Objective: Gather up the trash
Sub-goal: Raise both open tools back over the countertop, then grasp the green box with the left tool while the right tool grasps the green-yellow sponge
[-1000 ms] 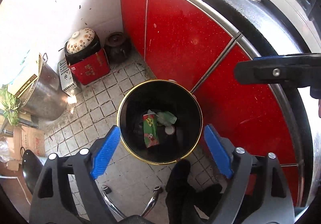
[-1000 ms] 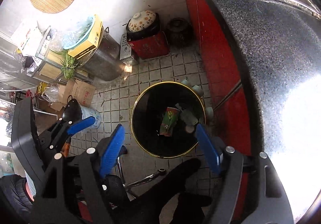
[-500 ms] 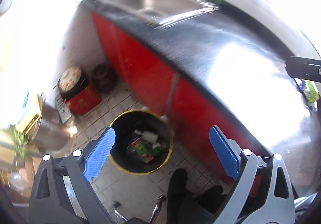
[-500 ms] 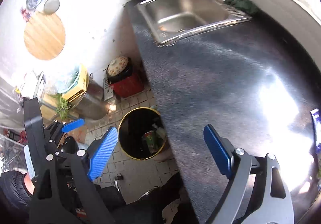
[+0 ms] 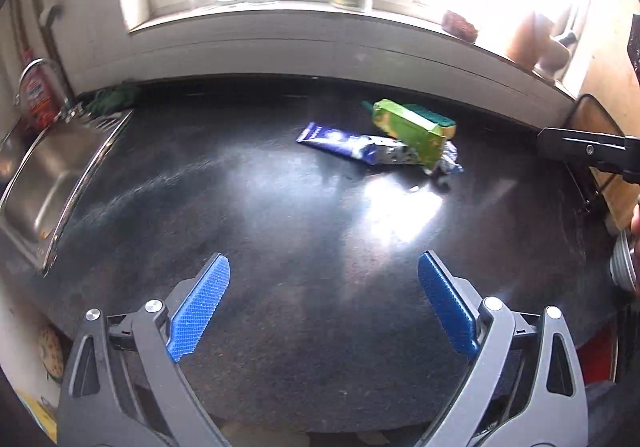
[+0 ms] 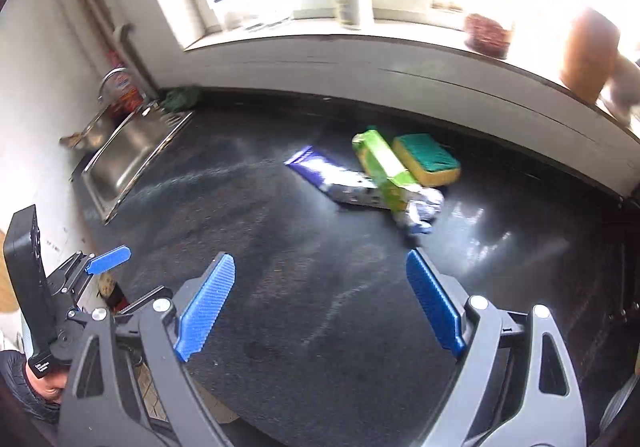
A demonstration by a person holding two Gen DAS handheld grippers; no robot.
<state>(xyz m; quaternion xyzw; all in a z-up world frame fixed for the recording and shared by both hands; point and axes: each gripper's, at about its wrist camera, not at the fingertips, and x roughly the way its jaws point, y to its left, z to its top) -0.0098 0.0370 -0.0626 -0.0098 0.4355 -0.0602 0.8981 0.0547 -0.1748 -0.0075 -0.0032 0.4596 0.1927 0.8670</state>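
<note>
- I hold both grippers over the dark table point(image 5: 280, 207), each angled down at the surface: the left gripper point(image 5: 324, 303) spread wide and empty, the right gripper point(image 6: 320, 307) also wide with nothing between its pads.
- Trash left to collect: a green carton point(image 6: 384, 171) lying across a blue-and-silver wrapper point(image 6: 344, 183), near the back of the table, well apart from both grippers.
- A yellow-green sponge point(image 6: 426, 163) sits just beside the carton; I judge it no trash.
- The sink point(image 5: 40, 183) lies to the left.
- No bin shows, so I cannot tell how much is already binned; at least these two pieces remain.
</note>
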